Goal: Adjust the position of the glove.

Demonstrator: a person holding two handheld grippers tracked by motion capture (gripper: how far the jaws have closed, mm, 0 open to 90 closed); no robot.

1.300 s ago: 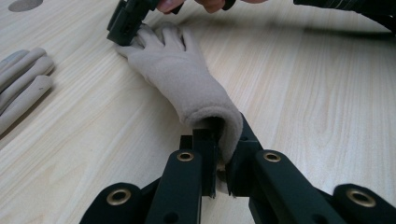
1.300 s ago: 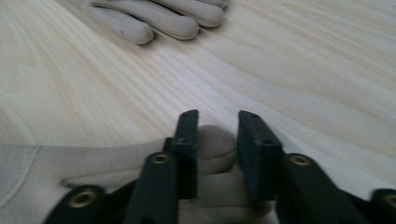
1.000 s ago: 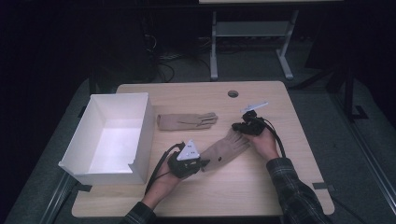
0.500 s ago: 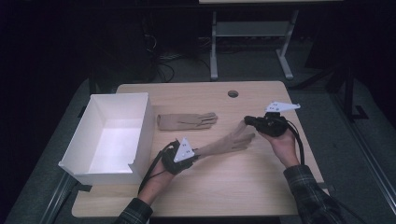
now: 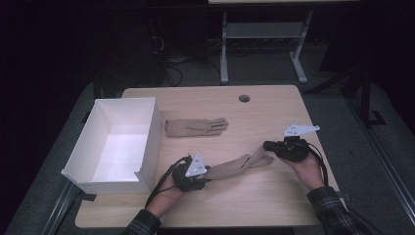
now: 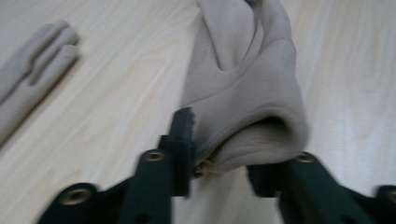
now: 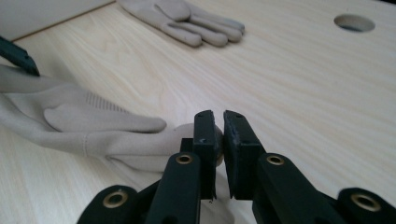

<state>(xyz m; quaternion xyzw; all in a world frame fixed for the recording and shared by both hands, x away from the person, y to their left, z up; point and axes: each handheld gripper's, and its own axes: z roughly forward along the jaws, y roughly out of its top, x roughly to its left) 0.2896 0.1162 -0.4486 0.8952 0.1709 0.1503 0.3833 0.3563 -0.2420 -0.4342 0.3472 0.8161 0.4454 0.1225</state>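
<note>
A beige glove [image 5: 240, 165] lies stretched across the front of the wooden table [image 5: 274, 205] between my two grippers. My left gripper [image 5: 208, 174] is at its cuff end. In the left gripper view the jaws [image 6: 224, 149] have just been opening, and the slack cuff [image 6: 243, 93] sits loosely between them. My right gripper [image 5: 268, 146] holds the other end. In the right gripper view its jaws [image 7: 218, 123] are nearly together on a fingertip of the glove [image 7: 93, 126]. A second beige glove [image 5: 195, 127] lies flat farther back.
A white open box [image 5: 126, 101] stands along the table's left side, close to my left hand. A round cable hole [image 5: 243, 98] is in the tabletop near the far edge. A metal stand [image 5: 225, 54] is on the floor beyond the table.
My right hand has moved to the right with the glove's finger end, drawing the glove out long. My left hand has stayed by the cuff.
</note>
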